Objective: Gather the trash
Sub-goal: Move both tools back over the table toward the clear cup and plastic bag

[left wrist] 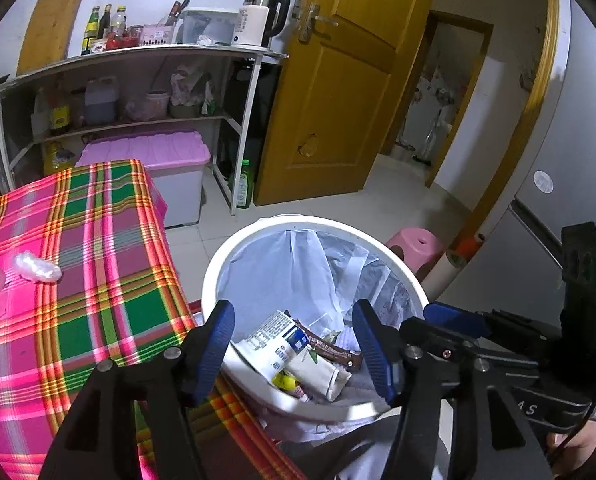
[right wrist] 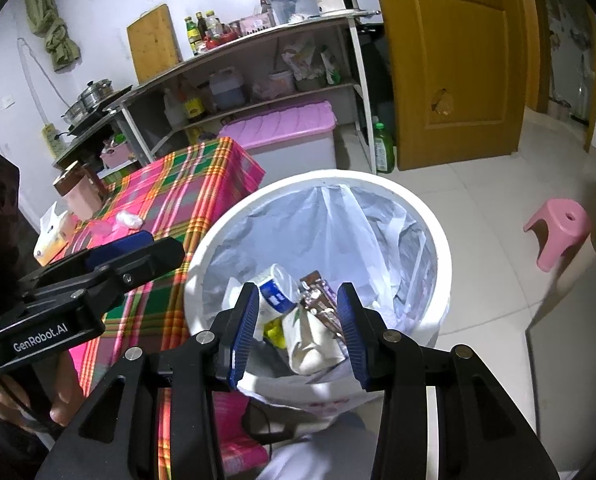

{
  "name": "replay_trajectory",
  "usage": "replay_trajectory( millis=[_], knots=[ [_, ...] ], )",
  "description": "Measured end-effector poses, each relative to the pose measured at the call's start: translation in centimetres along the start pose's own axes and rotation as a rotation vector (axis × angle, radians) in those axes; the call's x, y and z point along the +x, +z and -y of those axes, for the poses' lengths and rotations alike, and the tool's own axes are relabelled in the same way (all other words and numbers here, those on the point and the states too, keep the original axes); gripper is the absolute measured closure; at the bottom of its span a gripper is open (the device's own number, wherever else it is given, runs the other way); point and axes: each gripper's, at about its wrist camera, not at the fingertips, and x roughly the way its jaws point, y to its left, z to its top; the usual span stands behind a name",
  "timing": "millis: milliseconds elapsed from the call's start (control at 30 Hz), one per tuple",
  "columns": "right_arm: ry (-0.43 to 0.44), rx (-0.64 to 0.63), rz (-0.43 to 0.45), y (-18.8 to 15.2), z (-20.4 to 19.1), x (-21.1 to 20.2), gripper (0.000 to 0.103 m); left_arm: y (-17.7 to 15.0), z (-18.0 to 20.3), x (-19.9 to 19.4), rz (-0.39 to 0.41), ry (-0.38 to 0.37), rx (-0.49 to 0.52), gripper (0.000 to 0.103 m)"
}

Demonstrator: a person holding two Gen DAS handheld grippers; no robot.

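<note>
Left wrist view: both grippers [left wrist: 294,354] [right wrist: 298,330] over the bin [left wrist: 218,264], fingers apart, empty — next, that wad [left wrist: 37,267] on the desk [left wrist: 98,240].

"GenRobot.AI" – left hand-held gripper [right wrist: 138,246]

bin [left wrist: 218,272]: white, with a pale translucent liner [left wrist: 298,264]
carton [left wrist: 276,334]: white with a blue panel and dark print
wrapper [left wrist: 329,350]: brown with pale lettering
cup [right wrist: 311,344]: cream with a small green leaf mark
cloth [left wrist: 98,248]: plaid of pink and green, crossed by yellow and orange stripes
wad [left wrist: 36,267]: whitish, clear plastic
left gripper [left wrist: 294,344]: black, with blue ribbed pads
right gripper [right wrist: 298,320]: black, blue pads
stool [right wrist: 557,228]: pink
crate [left wrist: 166,152]: pink lid, grey-white body
door [left wrist: 337,80]: yellow-brown wood
kettle [left wrist: 264,20]: white and black
floor [right wrist: 477,208]: pale tiles
board [right wrist: 154,42]: light wood
</note>
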Motion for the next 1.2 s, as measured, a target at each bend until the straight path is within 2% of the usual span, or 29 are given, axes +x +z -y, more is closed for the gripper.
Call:
replay_trajectory(
  millis=[600, 1200],
  knots=[
    [0.1, -0.101, 0.029, -0.8, -5.7, -1.5, 0.061, -2.7, -3.4, -6.0, 0.05, 0.077, -0.068, 0.042],
    [0.23, -0.209, -0.028, -1.5, -12.1, 0.7, 0.061, -5.2, -9.0, -10.9, 0.082, 0.256, -0.143, 0.042]
  ],
)
